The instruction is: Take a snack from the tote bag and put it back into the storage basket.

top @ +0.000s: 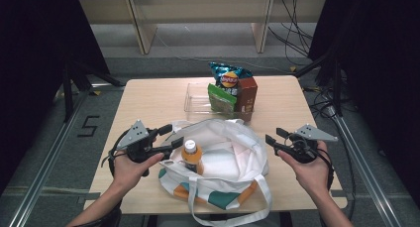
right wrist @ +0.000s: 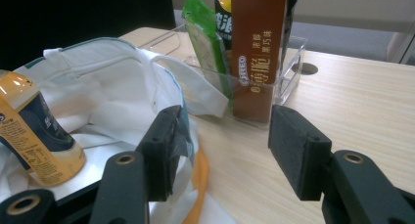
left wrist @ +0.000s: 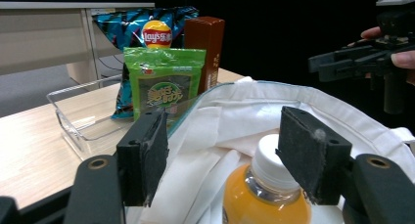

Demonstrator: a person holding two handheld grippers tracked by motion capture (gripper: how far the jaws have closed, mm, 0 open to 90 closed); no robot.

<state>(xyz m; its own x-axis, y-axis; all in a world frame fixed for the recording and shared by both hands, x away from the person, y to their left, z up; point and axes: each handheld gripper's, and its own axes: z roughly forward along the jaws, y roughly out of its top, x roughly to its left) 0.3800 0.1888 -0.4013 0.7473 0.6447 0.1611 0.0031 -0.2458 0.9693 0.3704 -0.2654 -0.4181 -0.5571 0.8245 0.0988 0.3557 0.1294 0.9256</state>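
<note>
A white tote bag (top: 233,152) with orange and teal patches lies open on the wooden table (top: 148,103). An orange juice bottle (top: 191,156) with a white cap stands in its left side. My left gripper (top: 176,134) is open just left of the bottle. In the left gripper view the bottle (left wrist: 264,190) sits just beyond the gripper (left wrist: 227,150), low between the spread pads and apart from them. My right gripper (top: 272,135) is open at the bag's right edge, with nothing between its pads (right wrist: 296,150). From there the bottle (right wrist: 34,131) shows at the left.
A clear plastic bin (top: 195,100) behind the bag holds a blue chips bag (top: 227,76), a green snack pack (top: 220,98) and a brown box (top: 246,95), all upright at its right end. The bag's straps (top: 198,207) hang over the table's front edge.
</note>
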